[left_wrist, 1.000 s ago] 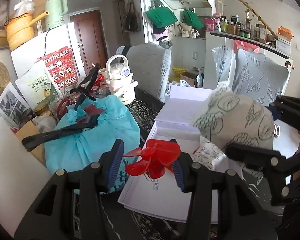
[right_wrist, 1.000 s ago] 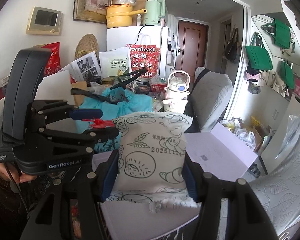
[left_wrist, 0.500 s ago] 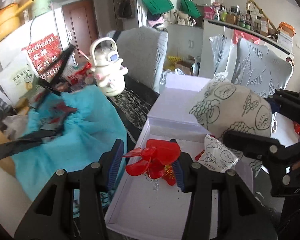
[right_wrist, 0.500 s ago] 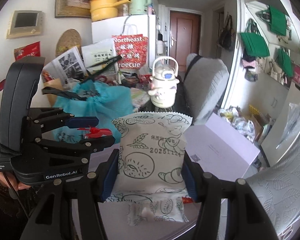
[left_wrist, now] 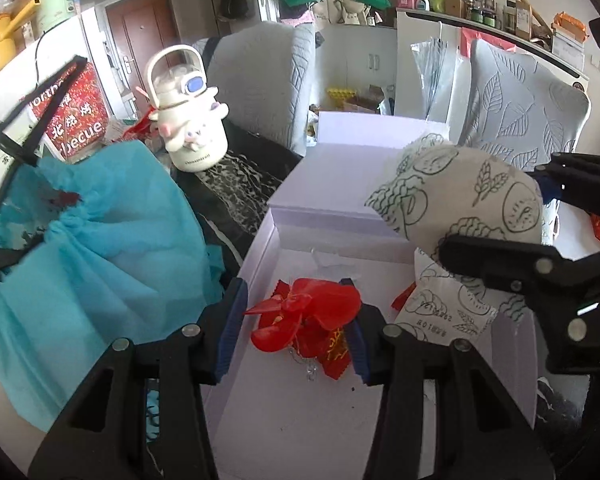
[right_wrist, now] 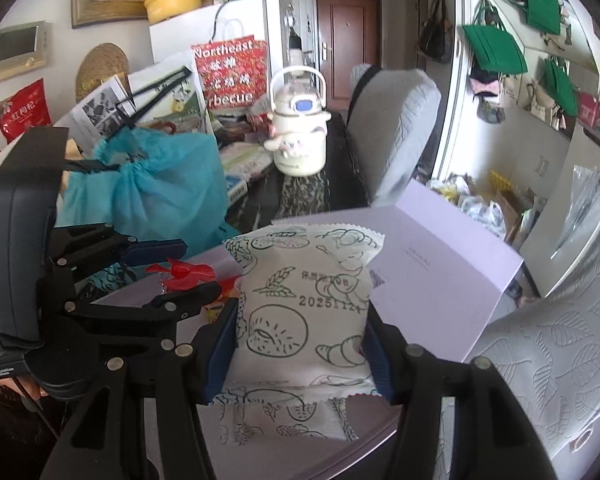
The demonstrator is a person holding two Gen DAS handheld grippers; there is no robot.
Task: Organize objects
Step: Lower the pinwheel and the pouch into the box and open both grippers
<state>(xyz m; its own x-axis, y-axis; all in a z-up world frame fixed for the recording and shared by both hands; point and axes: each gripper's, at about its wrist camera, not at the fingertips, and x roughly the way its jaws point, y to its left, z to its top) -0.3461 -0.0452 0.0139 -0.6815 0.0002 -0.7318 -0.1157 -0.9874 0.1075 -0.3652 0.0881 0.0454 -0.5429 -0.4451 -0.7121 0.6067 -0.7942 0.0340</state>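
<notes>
My left gripper (left_wrist: 296, 320) is shut on a red flower ornament (left_wrist: 308, 314) and holds it low over the open white box (left_wrist: 284, 420). To its right, my right gripper (right_wrist: 300, 340) is shut on a puffy white snack packet (right_wrist: 304, 312) printed with green fruit and bread drawings, also seen as the packet (left_wrist: 460, 196) from the left wrist. A second, flatter snack packet (left_wrist: 444, 312) lies in the box under the held one, beside a red wrapper (left_wrist: 334, 354). The left gripper (right_wrist: 180, 272) shows at the left of the right wrist view.
The box's lid (right_wrist: 440, 264) stands open behind it. A teal drawstring bag (left_wrist: 80, 248) crowds the box's left side. A white cartoon kettle (left_wrist: 188, 120) stands further back on the dark table. Grey chairs (left_wrist: 524, 100) flank the table; shelves and bags fill the background.
Both grippers have come down and forward toward the box with their loads still gripped. The flat packet and red wrapper in the box have come into view beneath them.
</notes>
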